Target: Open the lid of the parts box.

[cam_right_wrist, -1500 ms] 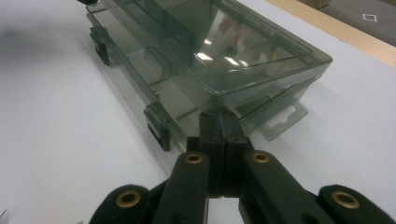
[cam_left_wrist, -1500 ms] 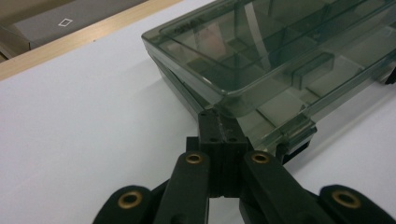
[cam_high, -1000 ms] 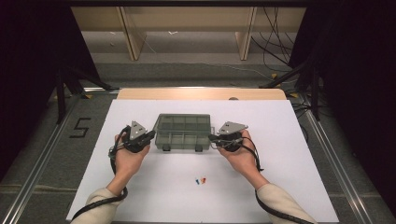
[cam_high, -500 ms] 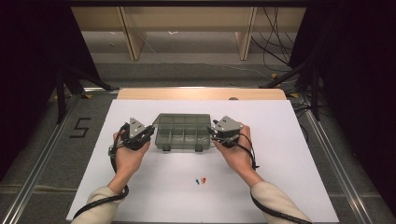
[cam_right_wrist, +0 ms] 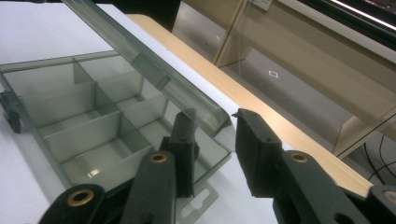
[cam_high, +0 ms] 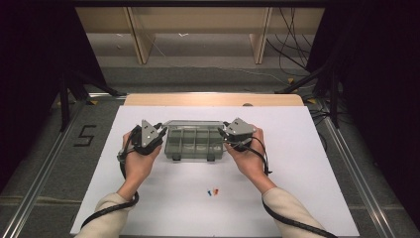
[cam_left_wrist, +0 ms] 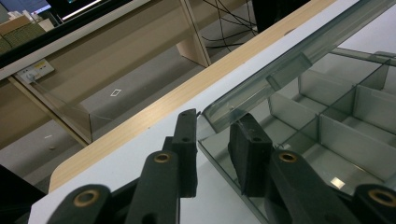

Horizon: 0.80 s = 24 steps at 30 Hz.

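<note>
I have the clear compartment box (cam_high: 194,143) in the middle of the high view, on the white table (cam_high: 297,163). My left gripper (cam_high: 159,137) is at its left end and my right gripper (cam_high: 224,136) at its right end. Both have just been loosening; the jaws stand slightly parted, straddling the raised lid's (cam_left_wrist: 299,60) corners without pressing. Small coloured bits (cam_high: 213,191) lie below centre.

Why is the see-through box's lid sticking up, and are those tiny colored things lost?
The organizer box has its clear lid lifted, hanging tilted over empty compartments, with a gripper at each end. That looks like ordinary opening, not damage. The odd bit is a few small colored pieces lying loose on the white table, nearer the person, outside the box.
</note>
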{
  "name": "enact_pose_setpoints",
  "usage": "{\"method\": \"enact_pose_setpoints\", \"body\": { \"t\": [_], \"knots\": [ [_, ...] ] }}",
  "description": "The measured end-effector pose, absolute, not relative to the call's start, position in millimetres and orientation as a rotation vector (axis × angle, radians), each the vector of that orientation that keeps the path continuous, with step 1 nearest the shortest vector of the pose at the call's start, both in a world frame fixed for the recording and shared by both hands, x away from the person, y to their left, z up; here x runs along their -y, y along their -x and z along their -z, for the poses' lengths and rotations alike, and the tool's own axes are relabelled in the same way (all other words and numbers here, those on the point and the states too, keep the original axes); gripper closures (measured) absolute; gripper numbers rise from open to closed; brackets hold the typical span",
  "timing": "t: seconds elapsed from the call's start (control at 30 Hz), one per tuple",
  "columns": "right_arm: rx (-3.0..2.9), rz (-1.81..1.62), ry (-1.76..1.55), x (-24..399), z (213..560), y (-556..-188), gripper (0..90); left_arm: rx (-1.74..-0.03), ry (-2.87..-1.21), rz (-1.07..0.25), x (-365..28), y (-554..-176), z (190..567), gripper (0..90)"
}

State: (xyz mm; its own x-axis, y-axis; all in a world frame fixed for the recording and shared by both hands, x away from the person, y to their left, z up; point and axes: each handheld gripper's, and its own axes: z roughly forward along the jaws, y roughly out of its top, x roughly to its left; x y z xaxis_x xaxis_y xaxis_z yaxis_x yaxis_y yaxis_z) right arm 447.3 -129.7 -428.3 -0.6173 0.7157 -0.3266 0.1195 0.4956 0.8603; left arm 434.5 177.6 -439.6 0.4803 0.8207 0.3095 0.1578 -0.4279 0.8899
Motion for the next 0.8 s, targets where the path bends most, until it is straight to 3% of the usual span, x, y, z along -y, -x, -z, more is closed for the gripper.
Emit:
{"method": "enact_pose_setpoints", "body": {
  "t": [0.47, 0.8],
  "knots": [
    [-2.001, -1.109, -0.689, 130.4, 425.9, -463.6, 80.6, -0.838, -1.846, -0.992, -178.3, -448.3, 432.8, 80.9],
    [-2.000, -1.118, -0.725, 129.2, 422.9, -470.2, 82.1, -0.878, -1.826, -0.957, -179.4, -457.3, 427.5, 83.0]
  ]
}}
